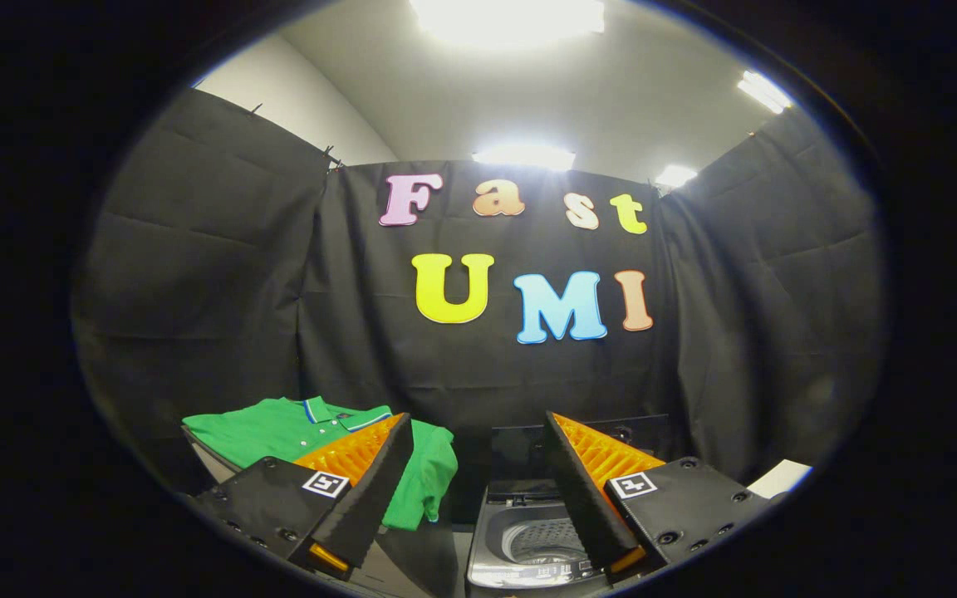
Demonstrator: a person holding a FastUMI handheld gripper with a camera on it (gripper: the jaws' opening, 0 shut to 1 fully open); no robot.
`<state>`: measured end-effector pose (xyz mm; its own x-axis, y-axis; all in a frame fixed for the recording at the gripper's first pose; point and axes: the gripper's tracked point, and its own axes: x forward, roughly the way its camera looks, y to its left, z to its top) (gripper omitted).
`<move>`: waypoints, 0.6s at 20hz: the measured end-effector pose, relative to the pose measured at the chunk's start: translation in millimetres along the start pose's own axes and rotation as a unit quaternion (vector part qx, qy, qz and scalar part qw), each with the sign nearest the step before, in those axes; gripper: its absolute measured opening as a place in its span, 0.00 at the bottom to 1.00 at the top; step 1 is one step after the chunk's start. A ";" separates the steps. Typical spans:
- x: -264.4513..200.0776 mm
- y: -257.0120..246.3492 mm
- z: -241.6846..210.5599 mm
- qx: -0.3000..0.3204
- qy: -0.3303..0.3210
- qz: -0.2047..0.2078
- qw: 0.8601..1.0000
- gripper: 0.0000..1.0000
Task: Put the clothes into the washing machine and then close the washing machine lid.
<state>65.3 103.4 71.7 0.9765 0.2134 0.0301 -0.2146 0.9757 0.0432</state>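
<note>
The gripper (476, 428) is spread wide, its ribbed wedge fingers holding nothing. A folded green polo shirt (279, 432) lies left; the washing machine (528, 540), perforated drum exposed, sits right.

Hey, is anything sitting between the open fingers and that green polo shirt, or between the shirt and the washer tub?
Nothing visible blocks either path. The gripper is open and holds nothing; the green polo shirt lies just beyond one finger, draped over a raised surface. The washing machine sits beside it with its lid up and the drum exposed.
</note>
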 end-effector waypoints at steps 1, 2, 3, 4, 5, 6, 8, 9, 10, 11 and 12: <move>5.0 4.5 2.0 -0.001 0.001 0.006 1.000 0.98; 9.7 9.2 2.4 -0.002 0.002 0.011 1.000 0.98; 14.1 15.0 3.8 -0.002 0.004 0.018 1.000 0.98; 18.6 22.2 5.3 -0.002 0.005 0.025 1.000 0.98; 23.1 28.0 7.2 -0.002 0.005 0.032 0.999 0.98; 27.1 34.3 8.3 -0.003 0.006 0.039 0.999 0.98; 35.3 47.9 8.6 -0.002 0.011 0.054 0.998 0.98; 39.0 53.5 9.2 -0.003 0.013 0.060 0.998 0.98; 43.4 59.2 9.4 -0.003 0.016 0.065 0.998 0.98; 46.8 64.9 9.6 -0.003 0.018 0.071 0.997 0.98; 50.1 71.9 9.7 -0.001 0.020 0.077 0.997 0.98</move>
<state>98.6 183.8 86.0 0.9317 0.3632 -0.0032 -0.3628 0.9310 0.0395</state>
